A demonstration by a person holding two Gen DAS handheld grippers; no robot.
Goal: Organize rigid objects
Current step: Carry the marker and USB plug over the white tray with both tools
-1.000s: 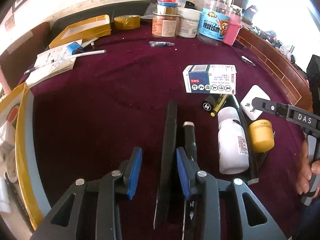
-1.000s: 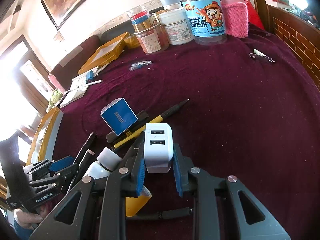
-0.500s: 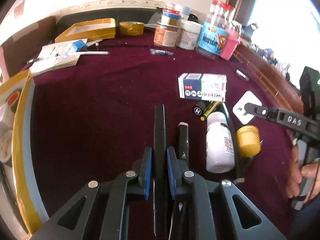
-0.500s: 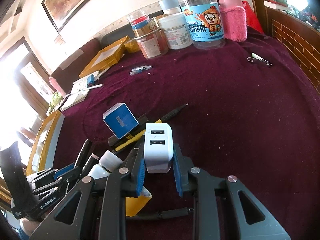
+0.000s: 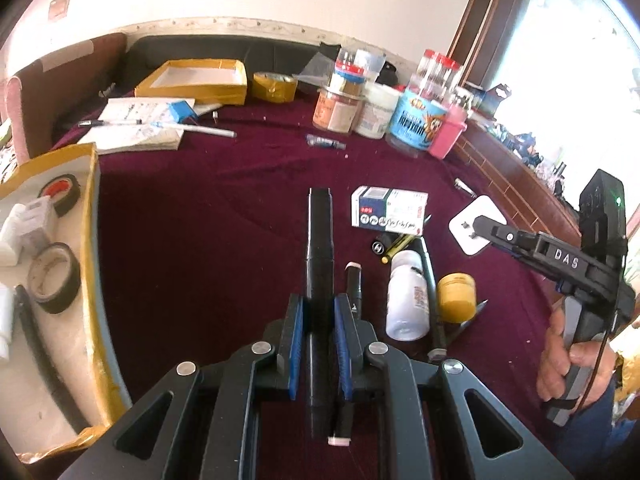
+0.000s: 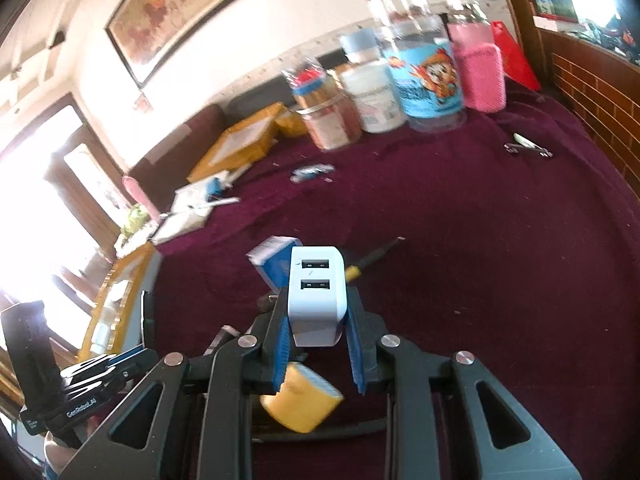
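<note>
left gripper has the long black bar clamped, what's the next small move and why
Probably swing it left toward the yellow-edged tray and set it down inside. The left gripper is shut on the long black bar, the tray already holds tape rolls, and the right gripper is busy holding the white USB charger.

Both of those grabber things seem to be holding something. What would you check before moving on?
1. Left gripper shut on the long black bar: ok.
2. Bar centred between the fingers: ok.
3. Right gripper shut on the white USB charger: ok.
4. Charger sitting straight: ok.
5. Bar lifted off the maroon tablecloth: cannot tell.
6. Space in the yellow-edged tray: ok.
</note>
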